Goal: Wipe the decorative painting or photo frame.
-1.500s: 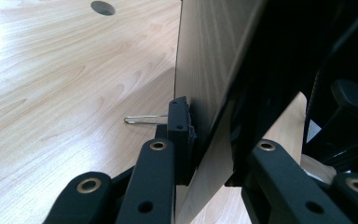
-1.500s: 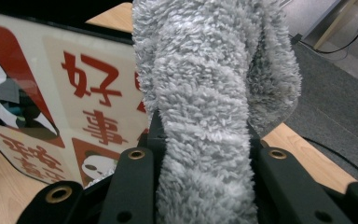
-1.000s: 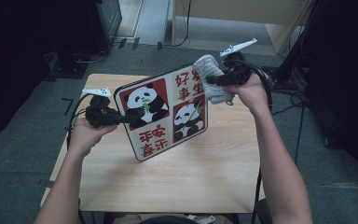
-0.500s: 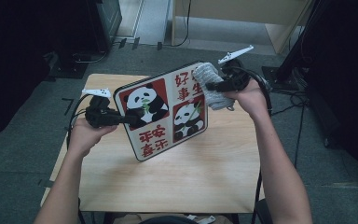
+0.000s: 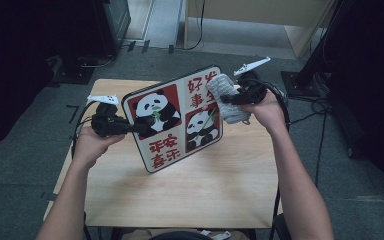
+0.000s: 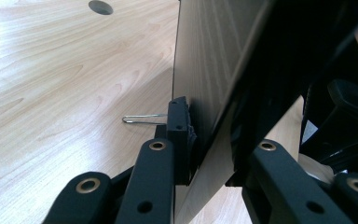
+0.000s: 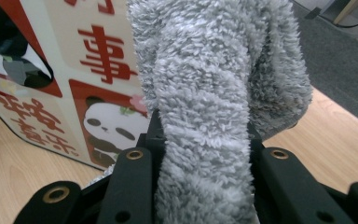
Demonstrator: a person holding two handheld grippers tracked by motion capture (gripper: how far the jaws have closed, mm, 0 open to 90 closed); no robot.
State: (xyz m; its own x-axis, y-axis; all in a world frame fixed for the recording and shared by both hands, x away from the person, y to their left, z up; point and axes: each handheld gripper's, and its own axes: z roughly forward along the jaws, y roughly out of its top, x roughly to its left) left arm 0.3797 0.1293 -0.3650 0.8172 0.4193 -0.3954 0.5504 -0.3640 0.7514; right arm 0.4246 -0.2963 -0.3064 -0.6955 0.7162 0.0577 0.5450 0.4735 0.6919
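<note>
The left gripper (image 5: 130, 126) has its two black jaws clamped on the left edge of a flat rectangular board with rounded corners, printed with two pandas on red squares and red Chinese characters on cream (image 5: 176, 117). In the left gripper view one black pad (image 6: 179, 135) presses flat on the board's wood-grain back (image 6: 205, 70), and the other jaw sits against its printed face. The board is held tilted above the light wooden table (image 5: 190, 200), its lower corner just over the tabletop, its upper right corner toward the table's far edge.

The right gripper (image 5: 230, 100) is closed tight on a fluffy grey microfibre cloth (image 5: 226, 97). In the right gripper view the cloth (image 7: 205, 107) bulges up between the jaws and lies against the board's upper right part (image 7: 98, 60), beside the red characters.

Near the board, a thin metal wire loop (image 6: 142, 118) lies on the table (image 6: 51, 93), and a round hole (image 6: 100, 6) shows farther off. In front of the board, toward the person, the tabletop is bare wood out to its near edge.
</note>
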